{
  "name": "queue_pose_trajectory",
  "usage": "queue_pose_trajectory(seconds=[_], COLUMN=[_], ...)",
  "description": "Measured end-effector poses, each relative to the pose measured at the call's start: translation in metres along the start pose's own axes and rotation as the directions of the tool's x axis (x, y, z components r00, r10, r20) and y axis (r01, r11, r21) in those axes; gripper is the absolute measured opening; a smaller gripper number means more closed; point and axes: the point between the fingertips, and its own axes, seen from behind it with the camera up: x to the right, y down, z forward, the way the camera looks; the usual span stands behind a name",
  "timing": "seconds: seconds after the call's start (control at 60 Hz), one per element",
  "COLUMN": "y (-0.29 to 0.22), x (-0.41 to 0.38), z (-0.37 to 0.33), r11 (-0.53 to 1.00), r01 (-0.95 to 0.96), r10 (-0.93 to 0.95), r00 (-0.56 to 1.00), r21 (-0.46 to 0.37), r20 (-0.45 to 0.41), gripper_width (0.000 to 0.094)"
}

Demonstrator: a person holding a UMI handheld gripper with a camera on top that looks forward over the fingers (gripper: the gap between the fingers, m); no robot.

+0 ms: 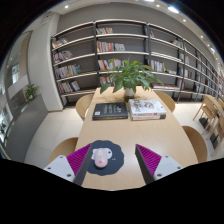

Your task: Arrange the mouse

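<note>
A pale pink-white mouse (101, 155) lies on a round dark grey mouse mat (108, 157), toward the mat's left side, on a light wooden table (125, 135). My gripper (114, 161) hovers above the table's near end with its fingers wide apart. The left finger's pink pad (82, 158) is just left of the mouse and the right finger's pad (148, 158) is well right of the mat. The mouse rests on the mat between the fingers, nearer the left one, with a gap at each side.
Two stacks of books (110, 111) (146, 108) and a potted green plant (130, 76) stand at the table's far end. Wooden chairs (85, 104) surround the table. Bookshelves (120, 50) line the back wall. More tables and chairs (208, 112) stand to the right.
</note>
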Motion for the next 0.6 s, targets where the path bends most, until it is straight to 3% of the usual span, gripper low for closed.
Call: queue_pose_trajectory(seconds=[0.25, 0.6], y=[0.017, 0.066], x=[0.058, 0.102], z=[-0.074, -0.143], r11=[1.000, 1.000], r01=[0.006, 0.008], r10=[-0.004, -0.007], r00=[0.999, 1.000], r21=[0.028, 0.028], r20=[-0.040, -0.018], gripper_width=[0.0862, 0.0858])
